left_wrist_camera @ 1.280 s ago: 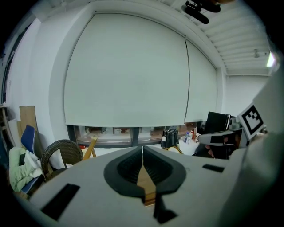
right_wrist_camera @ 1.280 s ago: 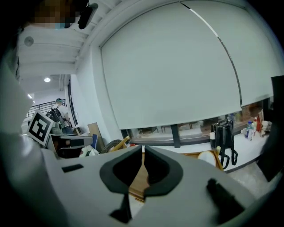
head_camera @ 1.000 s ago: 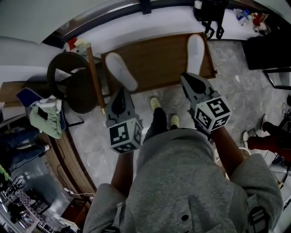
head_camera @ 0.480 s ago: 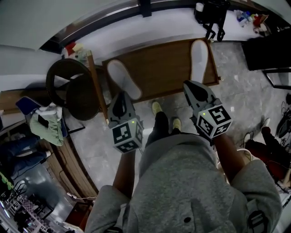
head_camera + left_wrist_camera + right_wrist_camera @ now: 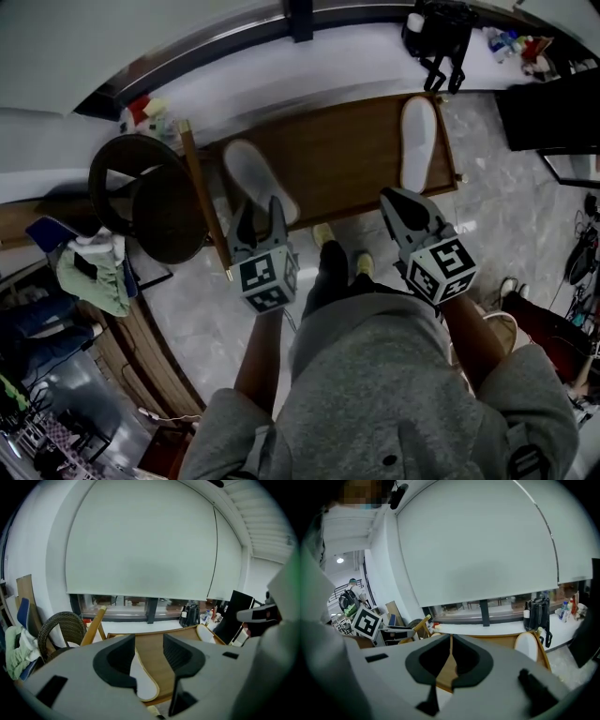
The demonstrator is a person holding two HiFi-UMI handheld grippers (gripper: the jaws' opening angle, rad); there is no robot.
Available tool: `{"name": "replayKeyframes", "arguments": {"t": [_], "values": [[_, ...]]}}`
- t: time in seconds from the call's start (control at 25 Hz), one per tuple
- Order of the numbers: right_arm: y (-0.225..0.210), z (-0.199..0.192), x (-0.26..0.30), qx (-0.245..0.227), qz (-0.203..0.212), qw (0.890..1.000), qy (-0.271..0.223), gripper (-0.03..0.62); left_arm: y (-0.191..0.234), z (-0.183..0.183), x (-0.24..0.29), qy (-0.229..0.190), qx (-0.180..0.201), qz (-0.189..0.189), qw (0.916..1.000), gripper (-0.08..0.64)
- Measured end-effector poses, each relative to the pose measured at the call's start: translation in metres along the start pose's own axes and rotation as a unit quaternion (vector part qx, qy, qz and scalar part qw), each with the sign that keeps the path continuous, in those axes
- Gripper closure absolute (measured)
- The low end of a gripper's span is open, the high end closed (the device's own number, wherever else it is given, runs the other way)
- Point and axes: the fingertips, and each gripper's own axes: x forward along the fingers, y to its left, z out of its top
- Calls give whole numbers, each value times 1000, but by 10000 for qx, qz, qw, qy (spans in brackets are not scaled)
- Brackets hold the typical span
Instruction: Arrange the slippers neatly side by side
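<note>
moved since a second ago: left gripper [image 5: 261,206] lower and closer to the near edge of the wooden table [image 5: 337,150], jaws just been opening from pressed together to spread. right gripper [image 5: 390,195] shifted only a little toward the same edge.

head view: left slipper [image 5: 258,178] lying on the table's left part, angled, heel end at the near edge and right at the left gripper's spread fingertips; cannot tell if touching. right slipper [image 5: 418,142] lying along the table's right edge, well apart from the left slipper. right gripper just off the table's near right corner, short of the right slipper. wicker chair [image 5: 141,187] beside the table's left end, black bag [image 5: 439,28] beyond its far right corner.

left gripper view: left gripper [image 5: 149,639] fingers spread, left slipper [image 5: 143,681] seen in the gap by the left finger, pads not pressing it. bare table [image 5: 157,667] behind. right slipper [image 5: 206,632] at far right edge.

right gripper view: right gripper [image 5: 451,639] fingers pressed together, nothing pinched. right slipper [image 5: 527,648] on the table [image 5: 502,641], right of the jaws.
</note>
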Motion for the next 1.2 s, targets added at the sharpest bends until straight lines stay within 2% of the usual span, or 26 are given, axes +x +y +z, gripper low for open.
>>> {"name": "replayKeyframes", "arguments": {"t": [0.16, 0.64, 1.2], "values": [[-1, -5, 12, -2, -26, 9999, 130, 560, 5, -9, 19, 168, -19, -45, 9998, 359], [-1, -16, 36, -1, -14, 9991, 413, 560, 26, -38, 64, 575, 83, 199, 9981, 347], [1, -30, 50, 131, -54, 9975, 695, 560, 45, -82, 110, 1129, 87, 548, 9921, 344]]}}
